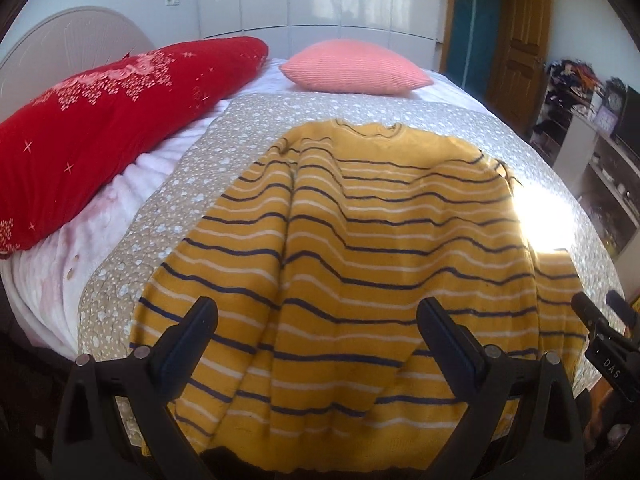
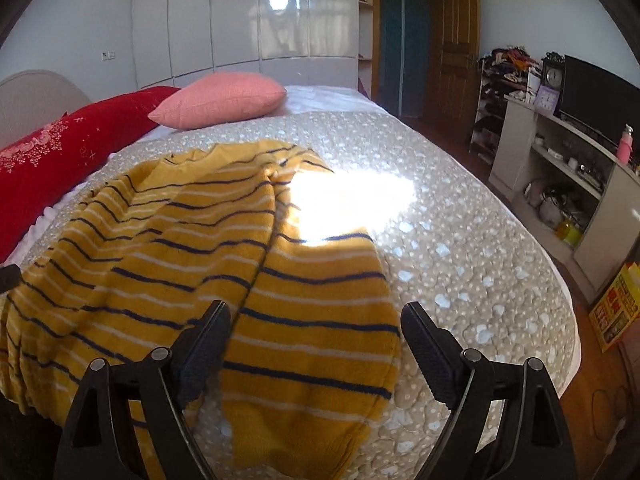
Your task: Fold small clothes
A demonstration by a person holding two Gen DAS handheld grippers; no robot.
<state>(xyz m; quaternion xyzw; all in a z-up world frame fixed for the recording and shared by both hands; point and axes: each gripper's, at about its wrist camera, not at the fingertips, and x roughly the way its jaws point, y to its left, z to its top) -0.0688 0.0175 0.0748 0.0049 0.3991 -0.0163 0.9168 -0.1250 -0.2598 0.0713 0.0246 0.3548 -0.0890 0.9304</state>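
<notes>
A yellow sweater (image 1: 360, 248) with navy and white stripes lies spread on the bed, neck at the far end, hem toward me. It also shows in the right wrist view (image 2: 192, 248), with its right sleeve (image 2: 316, 340) lying down toward me. My left gripper (image 1: 318, 312) is open and empty, hovering over the lower body of the sweater. My right gripper (image 2: 316, 320) is open and empty, with the sleeve between its fingers below. The right gripper's tips show at the right edge of the left wrist view (image 1: 600, 312).
The beige dotted bedspread (image 2: 460, 240) covers the bed, with a bright sun patch (image 2: 352, 196) beside the sweater. A red pillow (image 1: 100, 128) and pink cushion (image 1: 356, 66) lie at the head. Shelves and a TV (image 2: 592, 104) stand right of the bed.
</notes>
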